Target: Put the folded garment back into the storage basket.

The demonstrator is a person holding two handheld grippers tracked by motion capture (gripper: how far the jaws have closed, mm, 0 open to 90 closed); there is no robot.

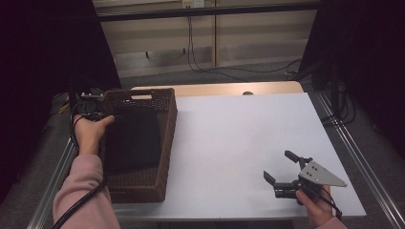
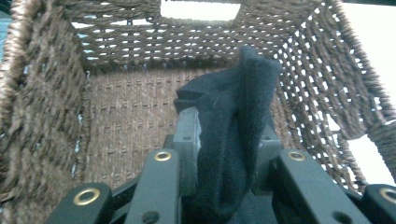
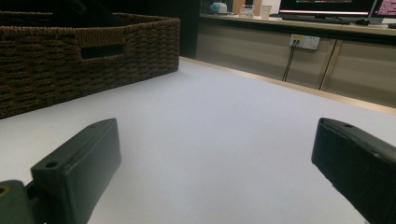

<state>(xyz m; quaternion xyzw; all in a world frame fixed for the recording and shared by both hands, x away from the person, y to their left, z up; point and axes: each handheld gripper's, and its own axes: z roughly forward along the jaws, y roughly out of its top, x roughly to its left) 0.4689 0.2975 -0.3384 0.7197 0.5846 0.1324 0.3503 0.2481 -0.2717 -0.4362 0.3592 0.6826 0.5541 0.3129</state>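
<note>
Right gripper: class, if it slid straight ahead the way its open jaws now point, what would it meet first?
Probably nothing on the table: the right gripper points across bare white tabletop, with the wicker basket off to its left. Beyond the far edge stands a cabinet; depth is uncertain.

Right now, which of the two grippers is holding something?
The left gripper, inside the wicker basket: its jaws pinch a black cloth. The right gripper hangs over the bare white table with jaws wide apart and nothing between them.
</note>
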